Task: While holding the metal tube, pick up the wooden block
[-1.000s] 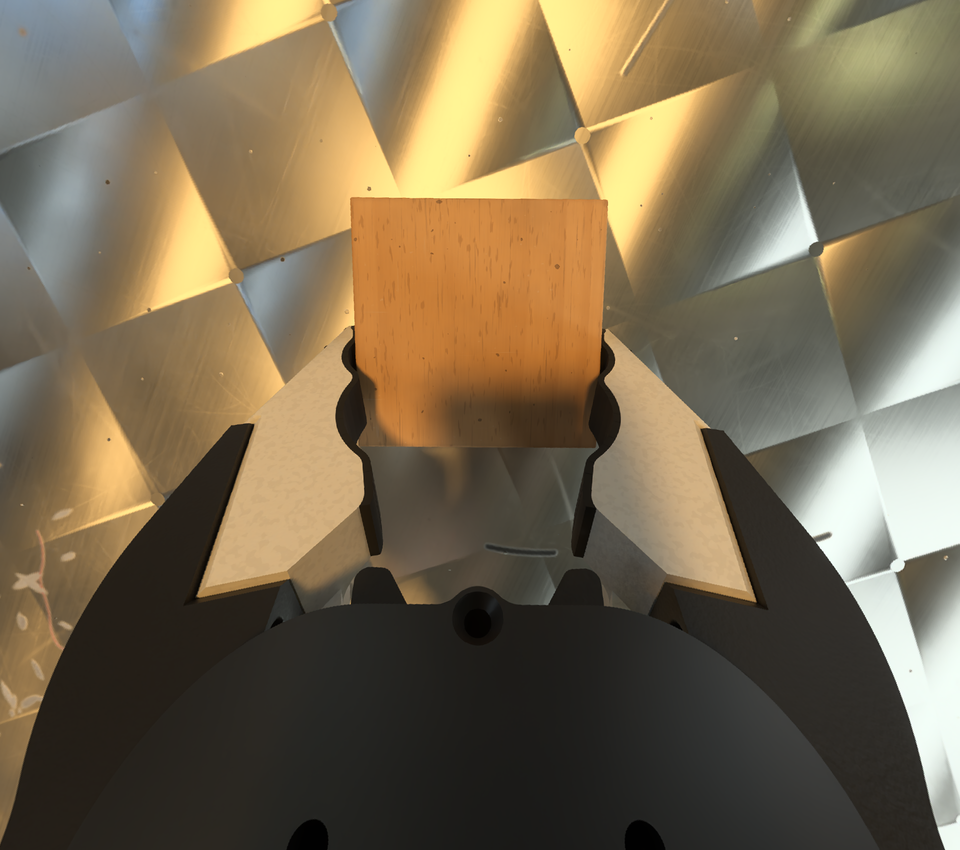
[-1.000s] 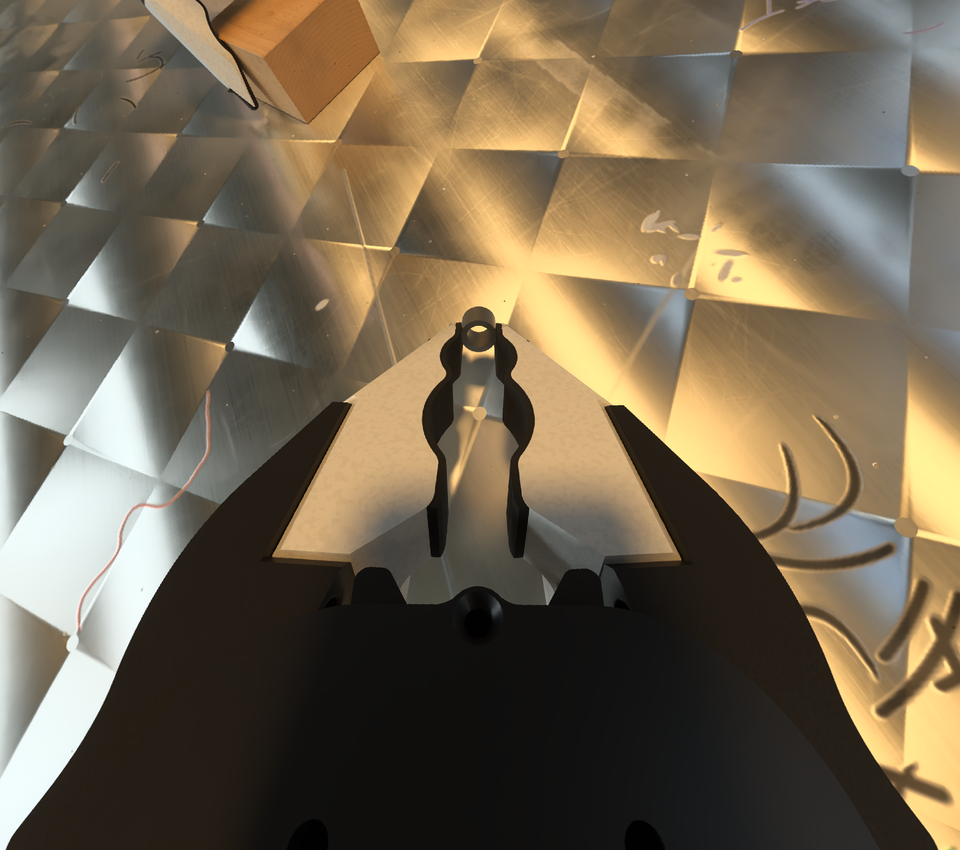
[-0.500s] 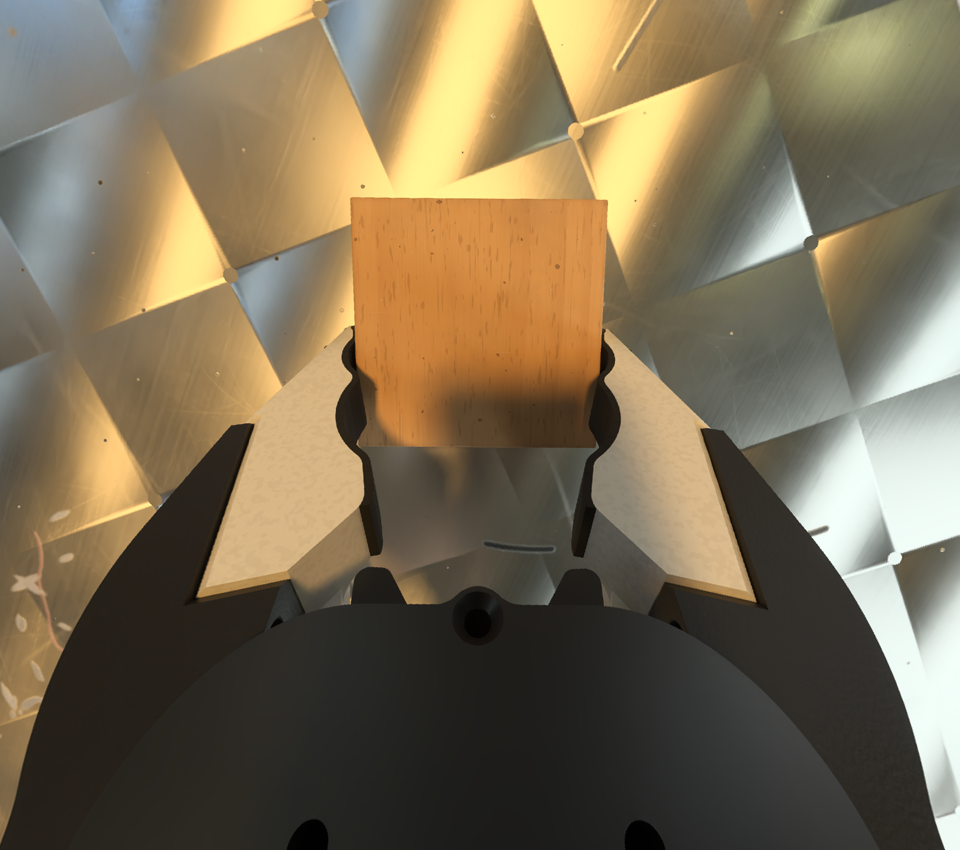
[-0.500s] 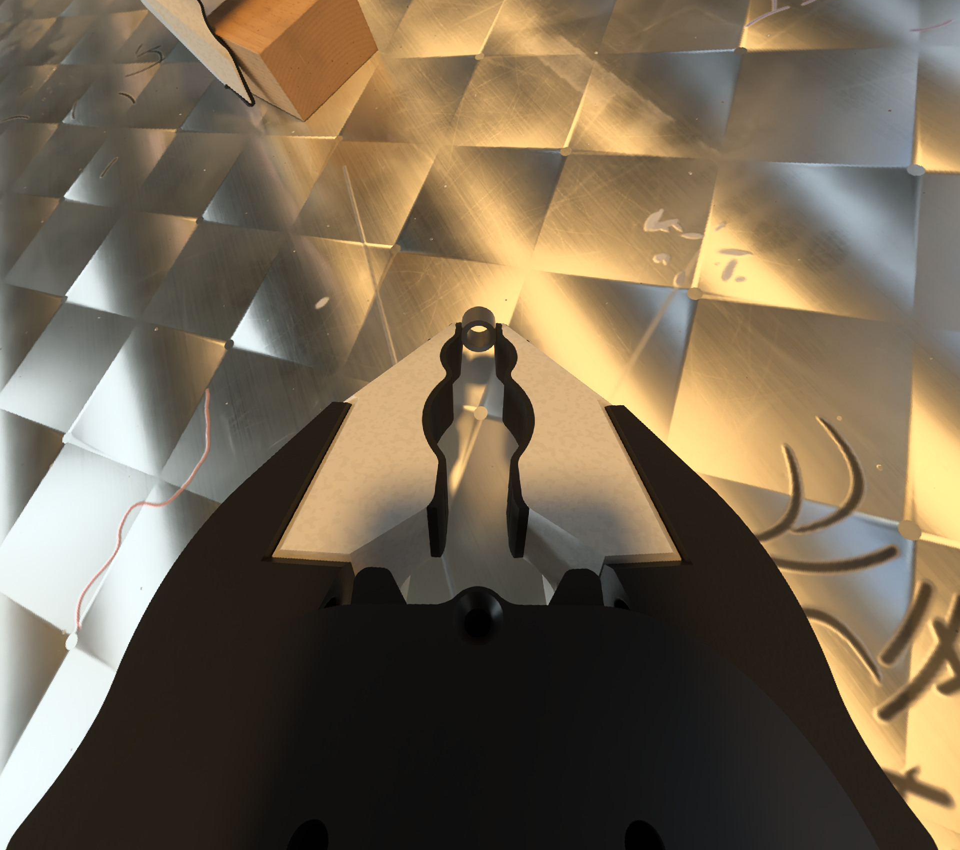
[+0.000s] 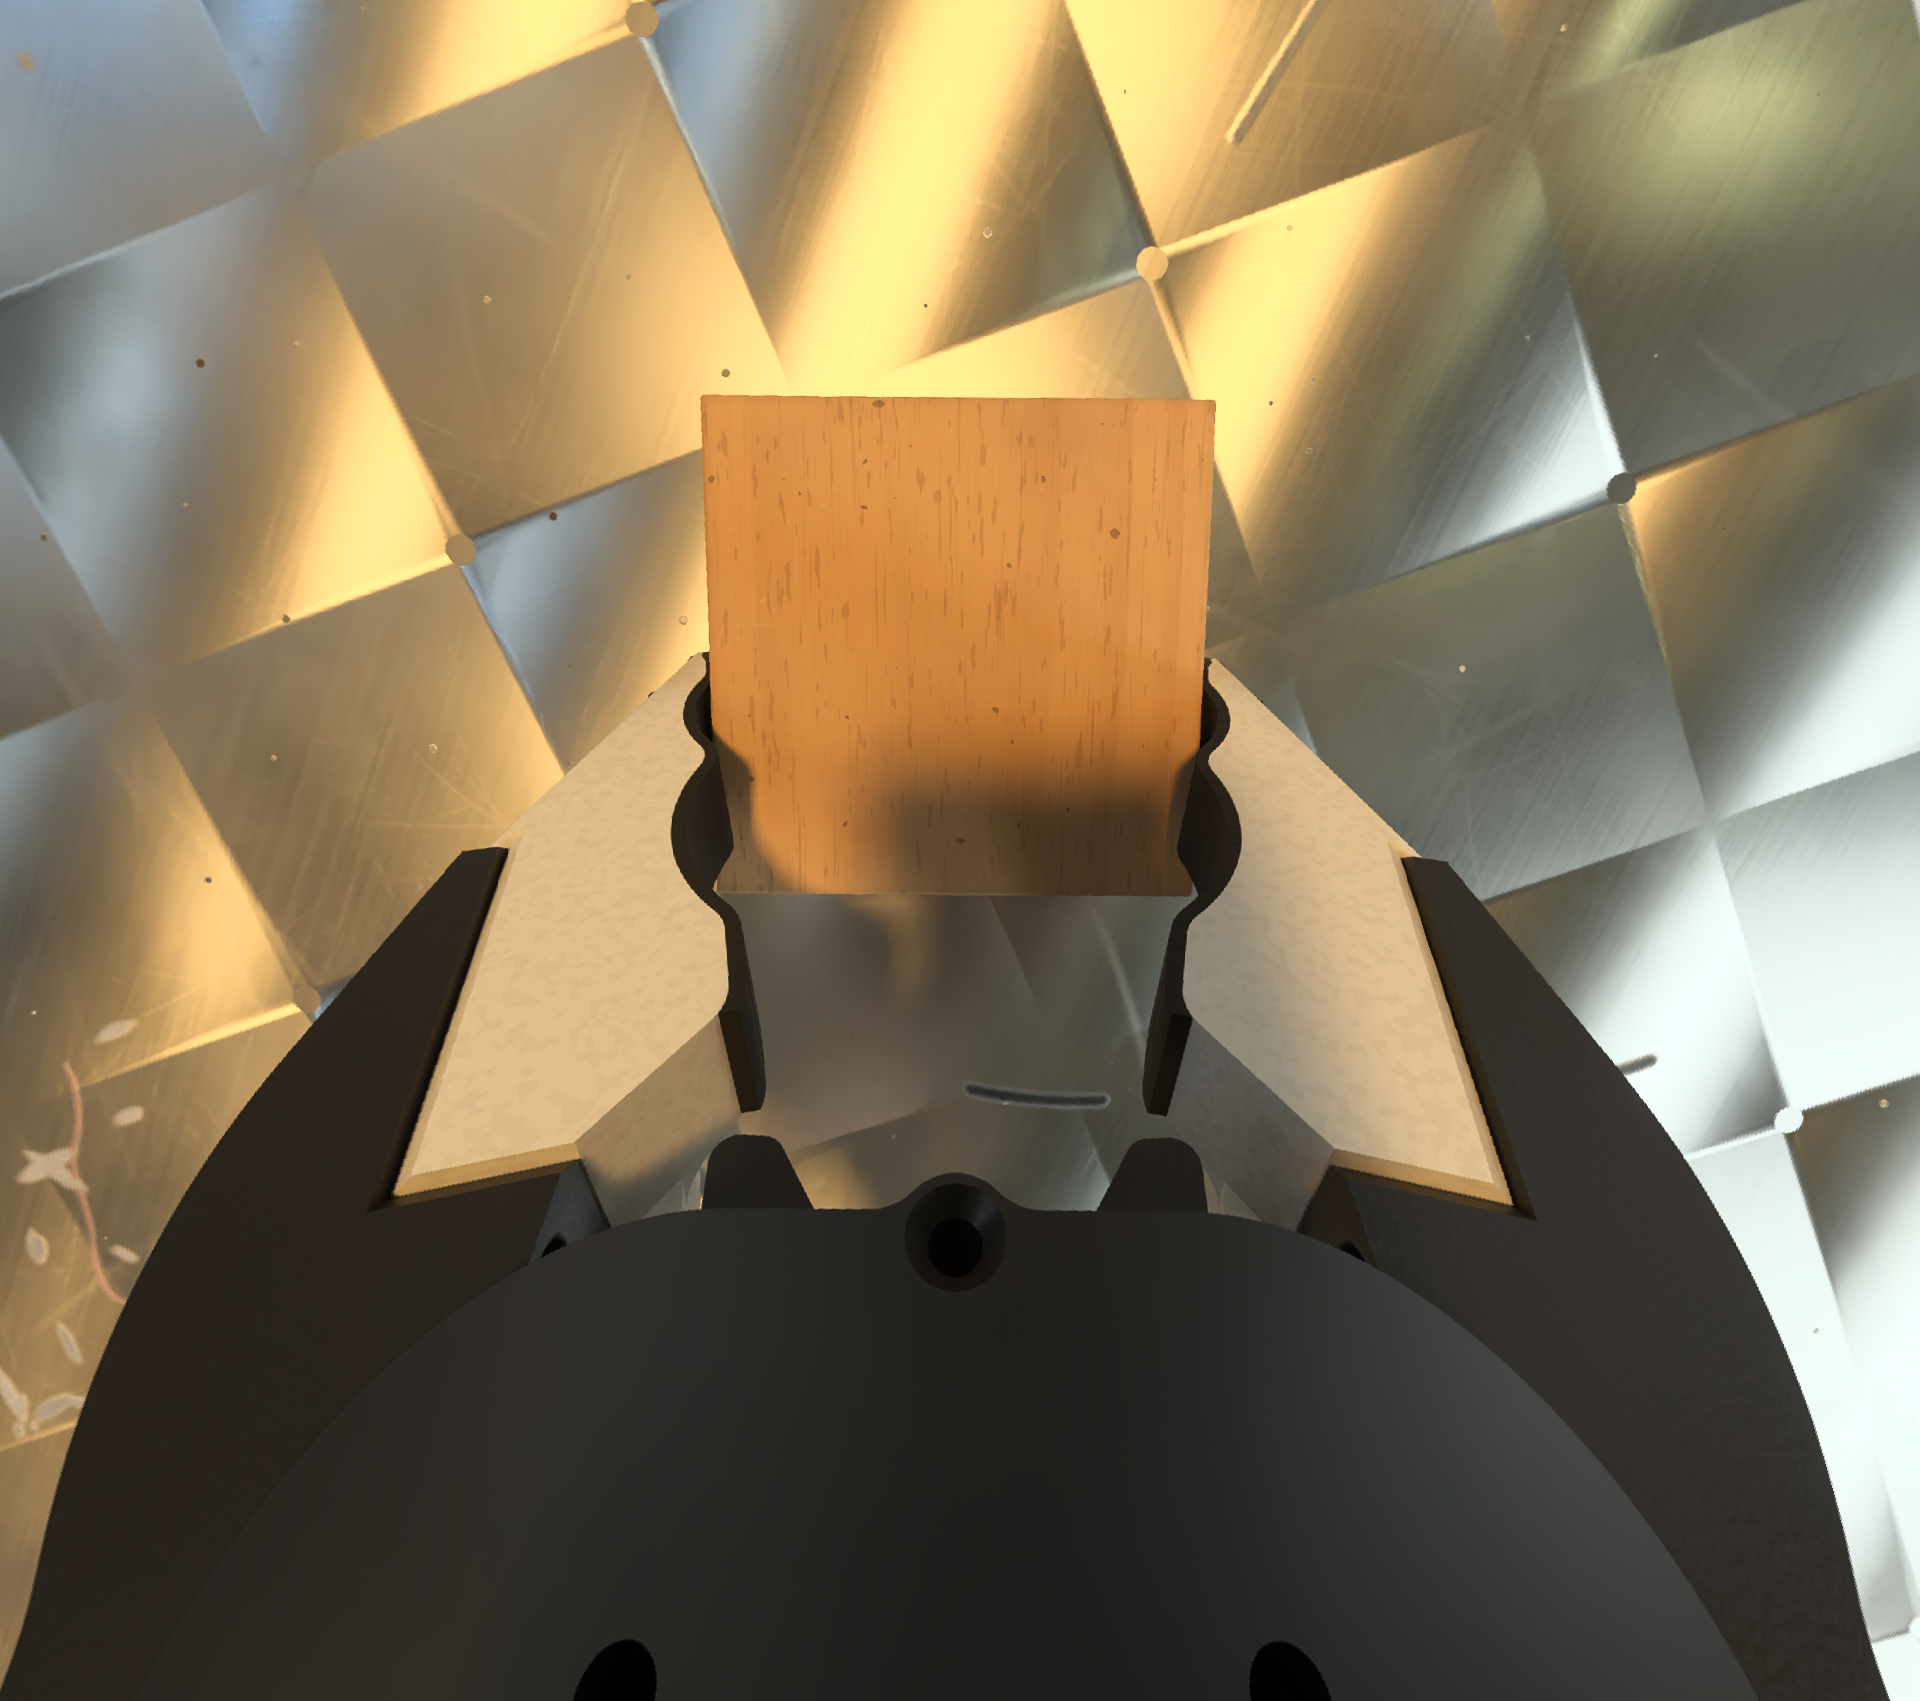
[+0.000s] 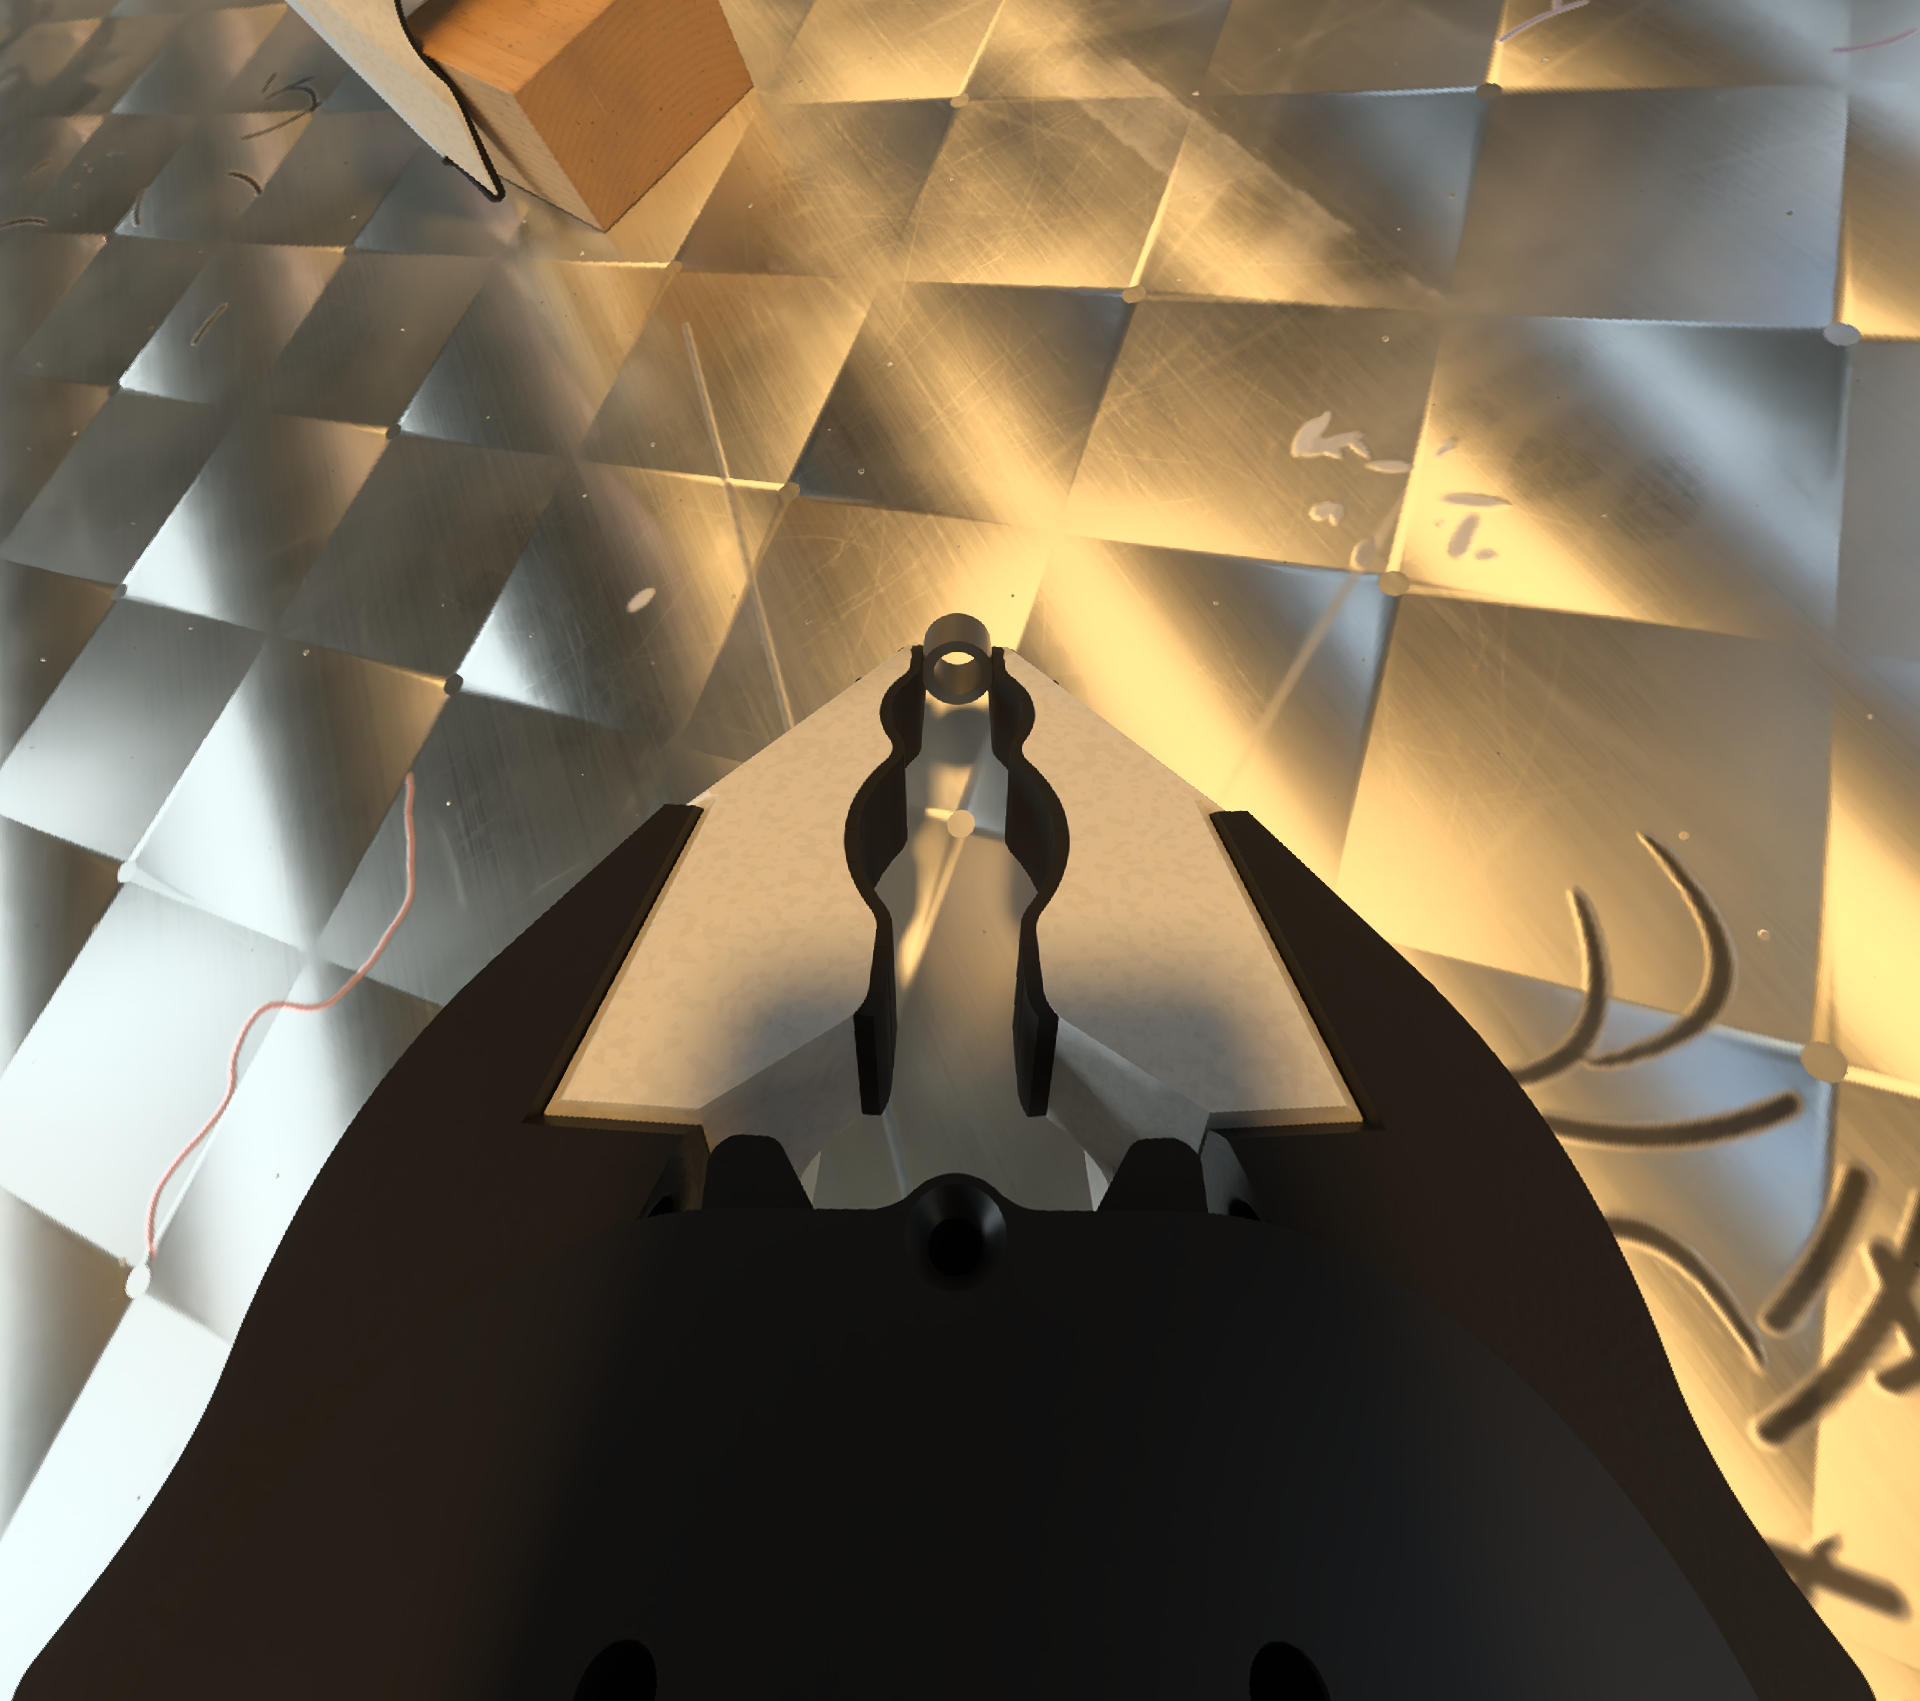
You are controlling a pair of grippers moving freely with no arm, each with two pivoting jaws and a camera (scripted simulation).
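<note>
In the left wrist view, my left gripper (image 5: 956, 675) is shut on the wooden block (image 5: 956, 612), an orange-brown cube held between the fingertips above the shiny tiled metal surface (image 5: 416, 301). In the right wrist view, my right gripper (image 6: 958, 672) is shut on the small metal tube (image 6: 958, 659), seen end-on at the fingertips. The same view shows the wooden block (image 6: 613, 62) at the upper left, clamped by the left gripper's pale fingers (image 6: 343, 20), its lower corner close to the surface.
The surface is a grid of reflective metal tiles (image 6: 1247, 404) with small studs at the corners. A thin red thread (image 6: 281, 1007) lies at the left, dark curved marks (image 6: 1662, 1028) at the right, pale scribbles (image 6: 1382, 498) in the middle right.
The tiles under the left gripper have drifted slightly; in the right wrist view the block and left gripper have shifted a little. Both grips hold unchanged.
</note>
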